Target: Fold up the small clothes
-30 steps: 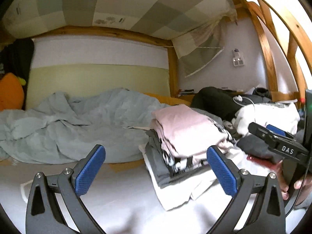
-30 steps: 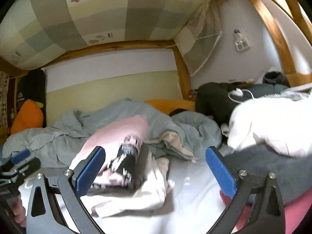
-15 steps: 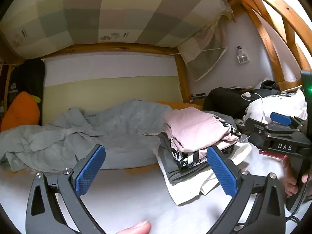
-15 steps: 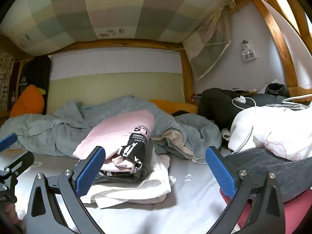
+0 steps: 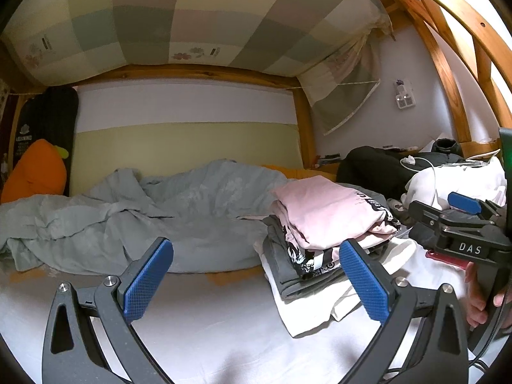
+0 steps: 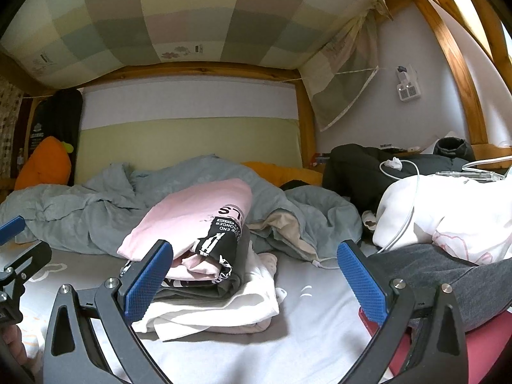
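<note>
While both tools hang above the white sheet (image 5: 198,326) with nothing between their blue pads, the folded stack (image 6: 204,256) sits finished-looking in the middle of the bed, pink top uppermost, then a black-and-white printed piece, a grey one and a white one at the bottom. The left gripper (image 5: 256,284) is spread wide and empty, and so is the right gripper (image 6: 254,283), which suggests a pause between garments, not a fold in progress. Stacking the pieces on the bare sheet keeps them apart from the rumpled grey-blue duvet (image 5: 134,217) behind. Likely next candidates lie to the right: a white garment (image 6: 448,211) with a charging cable across it and a dark grey one (image 6: 448,275) beneath, both cut off by the frame edge. How many pieces the stack holds is hard to tell, since its lower layers overlap. Only fingers (image 5: 476,300) of the person show.
</note>
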`<state>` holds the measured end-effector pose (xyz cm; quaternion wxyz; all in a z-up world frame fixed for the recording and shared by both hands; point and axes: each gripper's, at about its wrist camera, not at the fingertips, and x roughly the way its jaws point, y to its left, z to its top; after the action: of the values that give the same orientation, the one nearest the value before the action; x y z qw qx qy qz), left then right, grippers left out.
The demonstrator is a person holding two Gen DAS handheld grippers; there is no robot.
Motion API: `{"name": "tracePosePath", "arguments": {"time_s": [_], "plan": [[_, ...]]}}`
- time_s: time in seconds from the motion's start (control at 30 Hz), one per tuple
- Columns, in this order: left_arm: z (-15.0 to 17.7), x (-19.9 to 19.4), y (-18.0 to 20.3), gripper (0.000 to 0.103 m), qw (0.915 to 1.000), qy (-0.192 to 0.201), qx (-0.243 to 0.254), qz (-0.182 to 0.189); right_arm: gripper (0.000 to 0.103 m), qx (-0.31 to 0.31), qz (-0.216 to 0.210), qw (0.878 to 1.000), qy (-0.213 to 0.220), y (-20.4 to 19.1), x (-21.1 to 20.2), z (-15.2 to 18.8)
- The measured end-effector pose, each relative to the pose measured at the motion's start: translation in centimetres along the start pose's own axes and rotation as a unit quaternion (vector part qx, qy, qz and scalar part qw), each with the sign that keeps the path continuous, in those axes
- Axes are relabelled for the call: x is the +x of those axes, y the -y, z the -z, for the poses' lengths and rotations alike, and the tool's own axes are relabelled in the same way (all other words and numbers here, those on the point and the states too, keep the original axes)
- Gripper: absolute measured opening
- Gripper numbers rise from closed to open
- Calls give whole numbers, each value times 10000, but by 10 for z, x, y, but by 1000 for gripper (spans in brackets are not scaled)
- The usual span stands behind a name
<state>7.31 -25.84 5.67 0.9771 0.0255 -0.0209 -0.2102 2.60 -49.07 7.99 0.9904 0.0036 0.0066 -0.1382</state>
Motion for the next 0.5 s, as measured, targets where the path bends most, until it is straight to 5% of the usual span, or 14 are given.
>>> {"name": "tracePosePath", "arguments": {"time_s": [0.5], "plan": [[1,4,0,103,9999,-125,-47,45,103,-78,-9,9999,74,-1,-2,-1]]}}
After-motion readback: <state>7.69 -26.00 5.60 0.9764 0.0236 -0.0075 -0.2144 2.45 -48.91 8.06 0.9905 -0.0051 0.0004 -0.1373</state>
